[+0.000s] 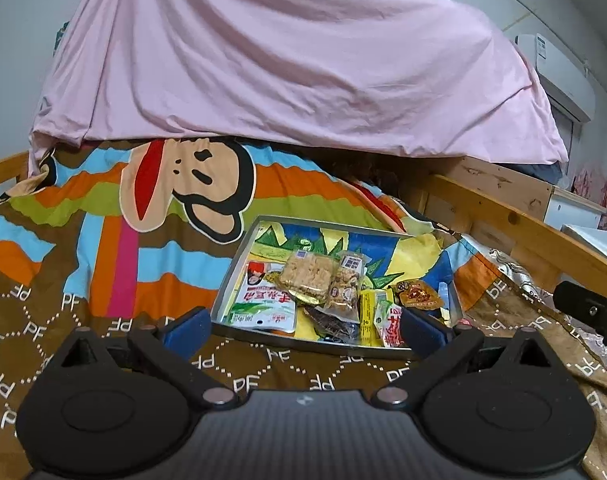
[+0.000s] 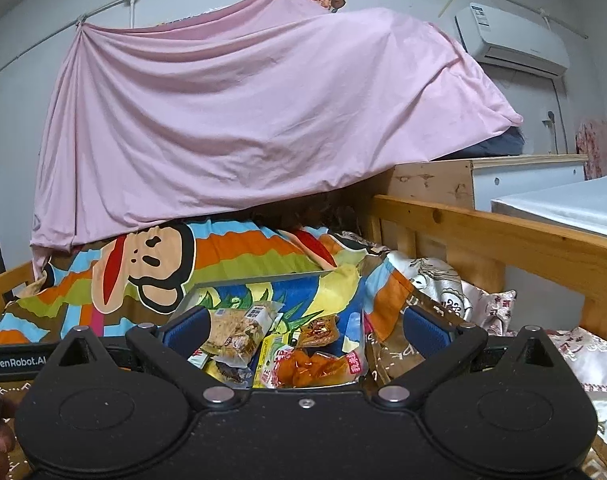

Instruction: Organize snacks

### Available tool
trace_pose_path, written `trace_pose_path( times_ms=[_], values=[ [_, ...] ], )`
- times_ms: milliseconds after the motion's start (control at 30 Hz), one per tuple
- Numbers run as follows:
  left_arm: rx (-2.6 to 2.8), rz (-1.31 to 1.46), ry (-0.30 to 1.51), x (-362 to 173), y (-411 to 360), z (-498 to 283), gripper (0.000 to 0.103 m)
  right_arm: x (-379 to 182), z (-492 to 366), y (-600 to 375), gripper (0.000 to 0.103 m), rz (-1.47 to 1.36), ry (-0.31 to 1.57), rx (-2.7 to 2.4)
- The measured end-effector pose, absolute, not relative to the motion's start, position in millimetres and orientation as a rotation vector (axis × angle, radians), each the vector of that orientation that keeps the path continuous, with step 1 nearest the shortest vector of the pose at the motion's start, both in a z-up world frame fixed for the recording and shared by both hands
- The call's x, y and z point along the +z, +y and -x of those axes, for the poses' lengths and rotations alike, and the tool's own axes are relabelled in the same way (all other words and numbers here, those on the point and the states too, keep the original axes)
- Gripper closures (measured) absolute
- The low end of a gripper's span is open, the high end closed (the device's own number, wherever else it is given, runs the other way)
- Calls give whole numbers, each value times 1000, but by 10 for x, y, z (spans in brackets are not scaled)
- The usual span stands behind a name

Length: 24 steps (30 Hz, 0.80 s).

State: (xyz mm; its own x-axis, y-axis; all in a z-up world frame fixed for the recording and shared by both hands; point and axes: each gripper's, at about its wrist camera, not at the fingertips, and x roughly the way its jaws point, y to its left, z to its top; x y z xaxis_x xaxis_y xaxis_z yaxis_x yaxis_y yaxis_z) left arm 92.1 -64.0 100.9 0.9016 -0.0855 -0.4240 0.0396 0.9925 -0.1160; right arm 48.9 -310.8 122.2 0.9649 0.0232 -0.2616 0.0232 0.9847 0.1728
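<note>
While both grippers (left (image 1: 303,326), right (image 2: 305,330)) hover, fingers wide: one tray (image 1: 239,258), two green-white packets (image 1: 263,306).

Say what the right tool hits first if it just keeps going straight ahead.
Probably the snack packets in the tray. The right tool is open and empty, and the orange snack packet and the rice cracker packet lie right between its fingers. Depth is unclear; it may pass just above them.

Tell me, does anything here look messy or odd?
Somewhat: the snack packets lie jumbled and overlapping in the shallow grey metal tray, which sits on a rumpled striped cartoon blanket. Nothing looks spilled or torn.
</note>
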Motion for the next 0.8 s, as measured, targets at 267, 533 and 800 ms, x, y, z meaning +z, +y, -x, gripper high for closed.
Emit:
trace_pose_path(
  times_ms=[267,533,800],
  values=[
    [-63,65,455,983,-612,-755,0,1251,-279,-3047,1,-167,282,-2],
    [-68,47,461,943,-565,-587,0,1164,-36,-3017,1,-156,302,-22],
    [-82,29,488,798,-530,-454,0,964,176,-2980,1,-141,350,-48]
  ],
)
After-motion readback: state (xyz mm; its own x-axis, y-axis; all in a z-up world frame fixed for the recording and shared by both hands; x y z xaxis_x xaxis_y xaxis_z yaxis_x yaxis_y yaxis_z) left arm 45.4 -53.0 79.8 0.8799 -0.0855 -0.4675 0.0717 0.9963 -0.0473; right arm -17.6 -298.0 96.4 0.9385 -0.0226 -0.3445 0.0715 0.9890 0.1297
